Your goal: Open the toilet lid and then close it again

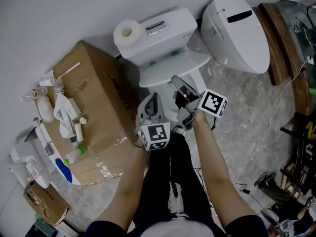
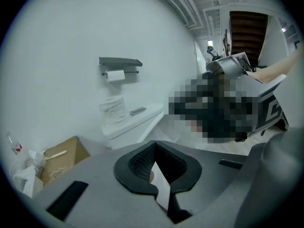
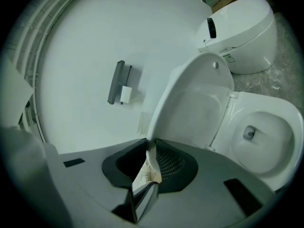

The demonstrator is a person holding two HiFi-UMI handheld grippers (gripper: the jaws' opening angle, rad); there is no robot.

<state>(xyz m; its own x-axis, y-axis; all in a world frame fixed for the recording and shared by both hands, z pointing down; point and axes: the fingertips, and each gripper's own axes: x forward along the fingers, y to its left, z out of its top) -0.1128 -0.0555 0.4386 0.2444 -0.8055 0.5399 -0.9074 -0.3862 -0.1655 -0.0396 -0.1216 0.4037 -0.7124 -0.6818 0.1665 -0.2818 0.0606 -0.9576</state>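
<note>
The white toilet (image 1: pixel 163 33) stands against the wall with its lid (image 1: pixel 175 67) raised partway. In the right gripper view the lid (image 3: pixel 199 99) stands tilted up off the seat and the open bowl (image 3: pixel 266 137) shows beside it. My right gripper (image 1: pixel 181 102) is shut on the lid's front rim, which sits between its pads (image 3: pixel 152 148). My left gripper (image 1: pixel 153 100) hovers just left of it in front of the toilet, shut with nothing held (image 2: pixel 154 148), and points toward the tank (image 2: pixel 135 120).
A paper roll (image 1: pixel 127 32) sits on the tank. A cardboard box (image 1: pixel 94 107) with bottles and clutter stands to the toilet's left. A second white toilet (image 1: pixel 237 31) stands at the right. A paper holder (image 3: pixel 121 82) hangs on the wall. Cables cross the floor (image 1: pixel 266 132).
</note>
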